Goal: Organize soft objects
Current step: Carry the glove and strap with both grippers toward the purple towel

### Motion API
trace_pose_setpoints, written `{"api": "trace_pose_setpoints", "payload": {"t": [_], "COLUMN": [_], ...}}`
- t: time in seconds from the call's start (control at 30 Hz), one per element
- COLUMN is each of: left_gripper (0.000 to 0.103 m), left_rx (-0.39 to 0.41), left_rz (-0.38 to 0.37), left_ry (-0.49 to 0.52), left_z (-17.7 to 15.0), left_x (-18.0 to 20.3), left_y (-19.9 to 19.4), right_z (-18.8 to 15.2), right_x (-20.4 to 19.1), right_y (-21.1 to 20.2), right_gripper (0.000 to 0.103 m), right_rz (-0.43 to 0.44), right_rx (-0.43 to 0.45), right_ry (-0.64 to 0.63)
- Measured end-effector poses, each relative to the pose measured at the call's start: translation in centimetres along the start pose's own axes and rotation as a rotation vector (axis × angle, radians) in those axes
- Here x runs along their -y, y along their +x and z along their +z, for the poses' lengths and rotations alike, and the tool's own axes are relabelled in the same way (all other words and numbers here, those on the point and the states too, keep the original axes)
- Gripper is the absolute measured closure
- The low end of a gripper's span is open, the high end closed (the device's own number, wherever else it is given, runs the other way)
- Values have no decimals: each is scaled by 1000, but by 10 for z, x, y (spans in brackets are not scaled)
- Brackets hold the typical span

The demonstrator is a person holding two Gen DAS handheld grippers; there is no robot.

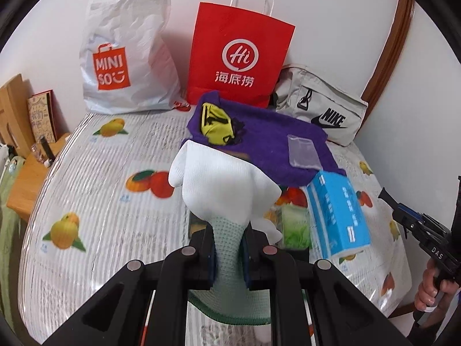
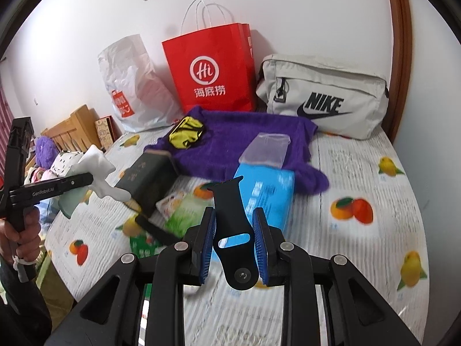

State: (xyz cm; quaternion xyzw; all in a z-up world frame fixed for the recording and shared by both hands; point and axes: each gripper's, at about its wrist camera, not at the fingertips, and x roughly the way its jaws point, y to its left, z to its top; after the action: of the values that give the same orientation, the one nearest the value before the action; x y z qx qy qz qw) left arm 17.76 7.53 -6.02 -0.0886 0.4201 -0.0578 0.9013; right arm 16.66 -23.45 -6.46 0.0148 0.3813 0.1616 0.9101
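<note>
My left gripper (image 1: 227, 248) is shut on a white work glove (image 1: 219, 181) by its pale green cuff and holds it above the table; it also shows in the right wrist view (image 2: 96, 170). My right gripper (image 2: 234, 227) is shut on a black watch strap (image 2: 232, 219), held above the table. A purple towel (image 1: 268, 141) lies at the back with a yellow-black cloth (image 1: 217, 125) and a clear plastic pouch (image 1: 302, 151) on it. A blue tissue pack (image 1: 337, 213) lies beside the towel.
A white Miniso bag (image 1: 126, 49), a red paper bag (image 1: 240, 54) and a grey Nike bag (image 1: 319, 106) stand along the back wall. A dark box (image 2: 147, 178) and green packets (image 2: 178, 213) lie on the fruit-print tablecloth (image 1: 95, 207). A wooden bedframe (image 2: 72, 127) is left.
</note>
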Motion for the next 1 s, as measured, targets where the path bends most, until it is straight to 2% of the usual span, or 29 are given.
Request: {"api": "trace_pose_setpoints", "payload": {"t": [0.2, 0.57, 1.0], "left_gripper": [90, 90, 90], "left_rx": [-10, -54, -92], "left_rz": [-28, -64, -99], "left_ry": [-5, 9, 21], "left_z": [29, 80, 131], "left_x": [3, 10, 18], "left_y": [15, 66, 132], "right_z": [33, 84, 111], "right_x": [7, 27, 51], "right_y": [22, 83, 147], "right_gripper": [77, 77, 77], "right_rz": [1, -3, -26], "right_rx": [9, -13, -77], "right_ry": [-4, 4, -17]}}
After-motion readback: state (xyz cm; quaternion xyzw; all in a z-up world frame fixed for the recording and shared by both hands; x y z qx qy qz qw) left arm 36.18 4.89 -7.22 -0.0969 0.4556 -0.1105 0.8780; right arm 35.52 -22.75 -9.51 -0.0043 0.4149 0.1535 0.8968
